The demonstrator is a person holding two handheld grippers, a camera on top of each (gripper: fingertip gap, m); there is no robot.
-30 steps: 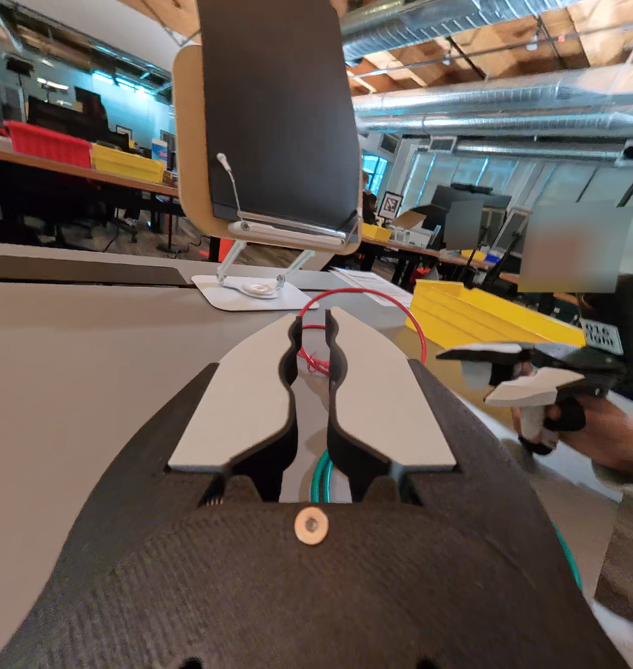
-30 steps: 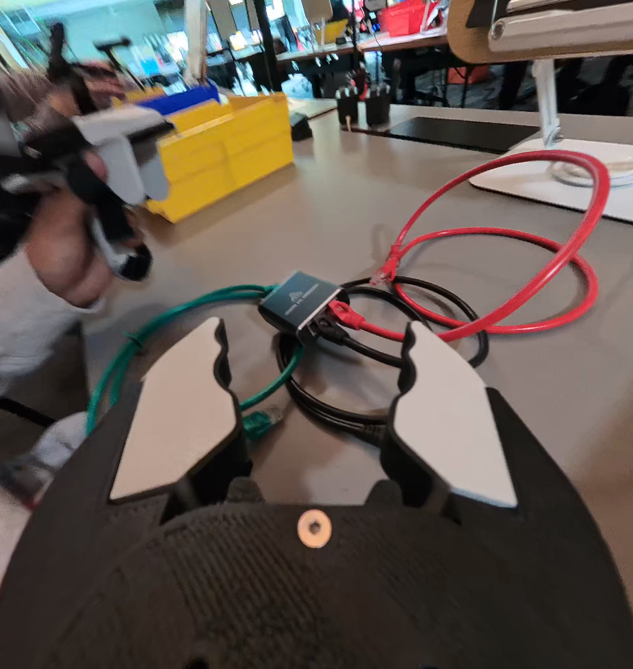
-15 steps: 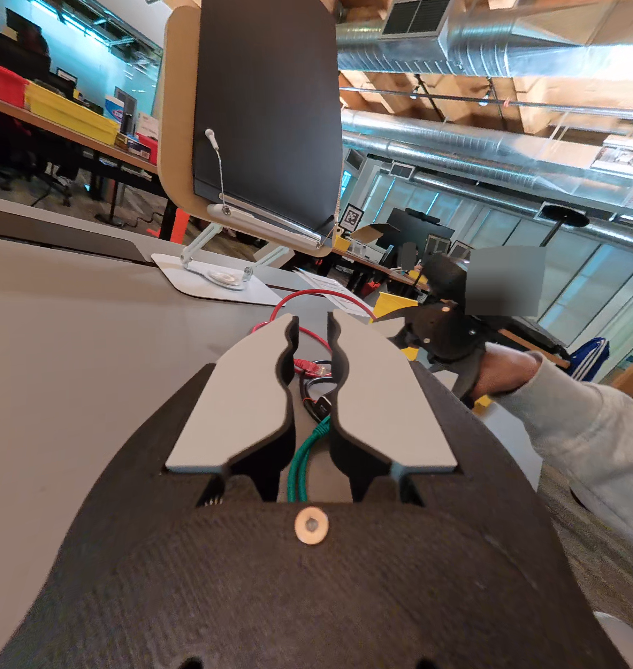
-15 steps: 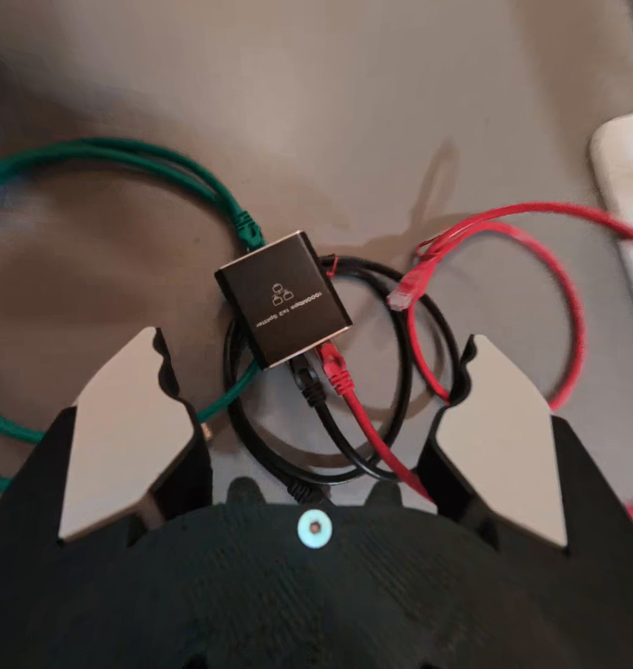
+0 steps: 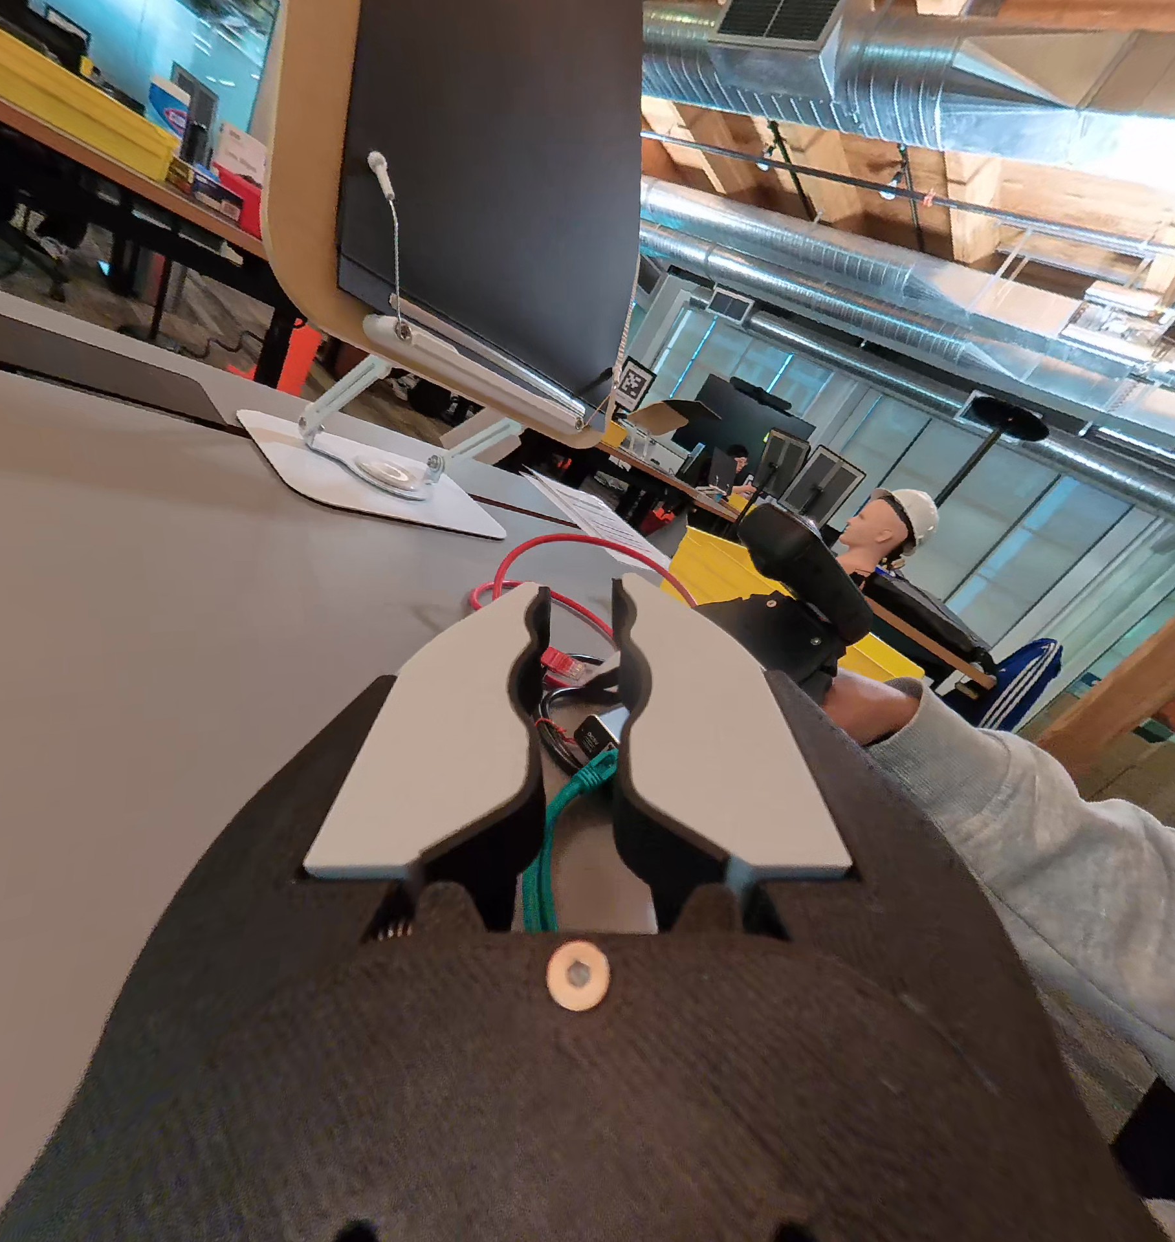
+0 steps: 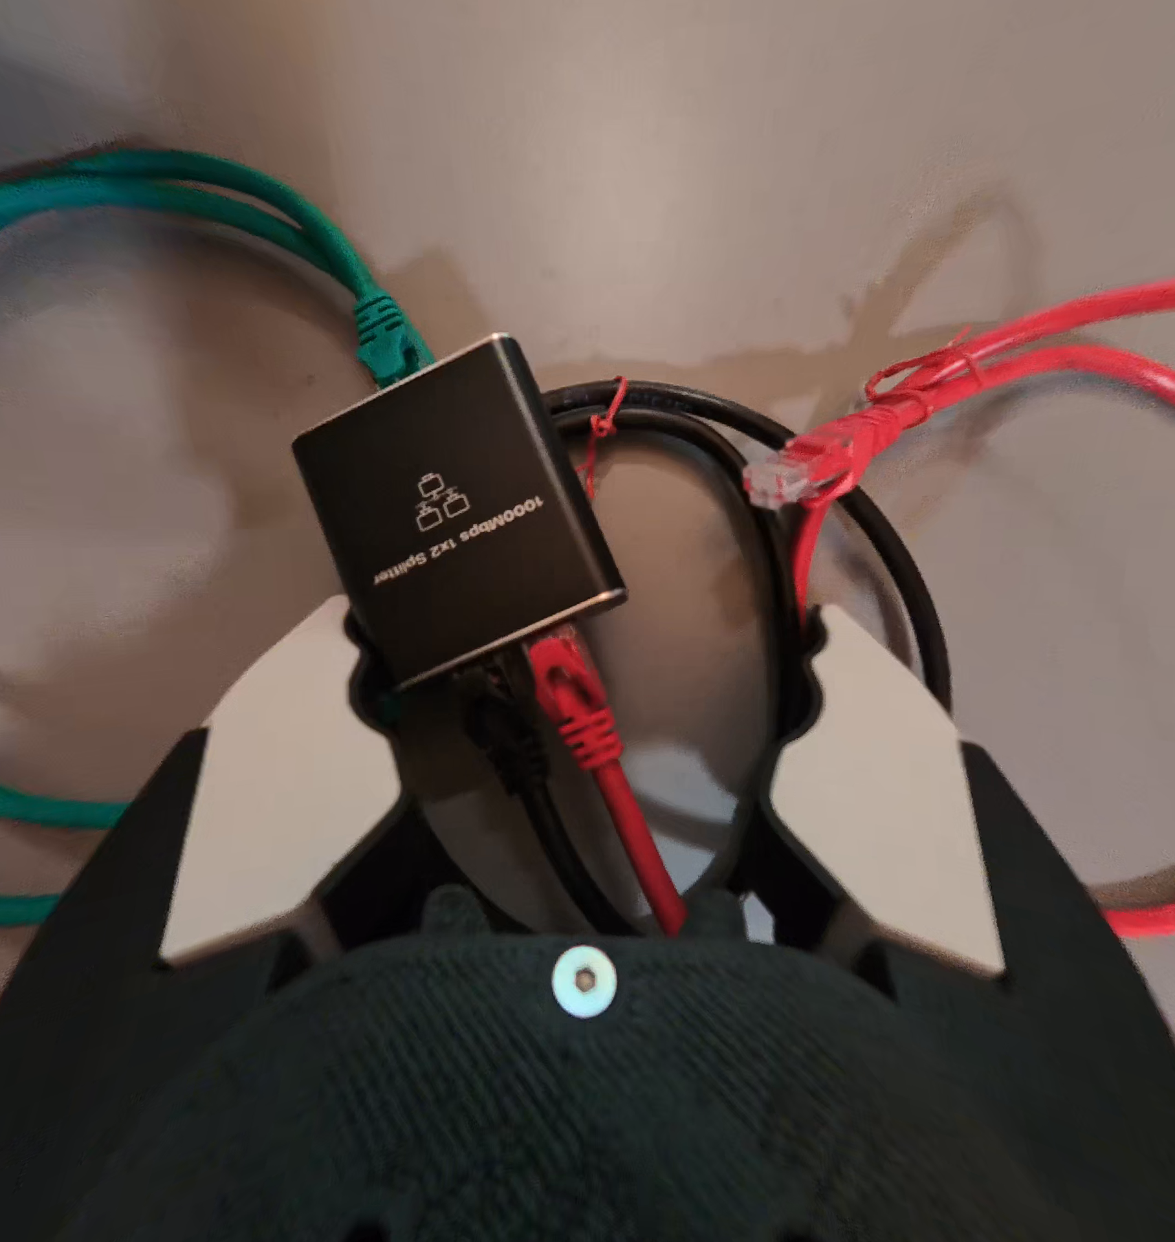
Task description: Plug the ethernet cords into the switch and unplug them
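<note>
A small black switch [image 6: 457, 511] lies on the grey table [image 6: 638, 168]. A green cord [image 6: 383, 336] is plugged into its far end. A black cord [image 6: 504, 732] and a red cord [image 6: 578, 706] are plugged into its near end. The red cord's other plug [image 6: 793, 470] lies loose on the coiled black cord. My right gripper [image 6: 585, 608] is open and points down, its fingers on either side of the switch's near end and the two plugs. My left gripper [image 5: 578, 595] is nearly shut and empty, low over the table. It points along the green cord [image 5: 558, 806] toward the switch [image 5: 595, 732].
A dark screen [image 5: 491, 201] on a white stand [image 5: 370, 470] stands at the back of the table [image 5: 134, 605]. A paper sheet [image 5: 591, 517] and a yellow bin [image 5: 719, 564] lie beyond the cords. The person's grey sleeve [image 5: 1042, 874] crosses the right side.
My right gripper has dropped closer to the switch, so its open fingers now flank the plugged end. My left gripper has edged forward along the green cord.
</note>
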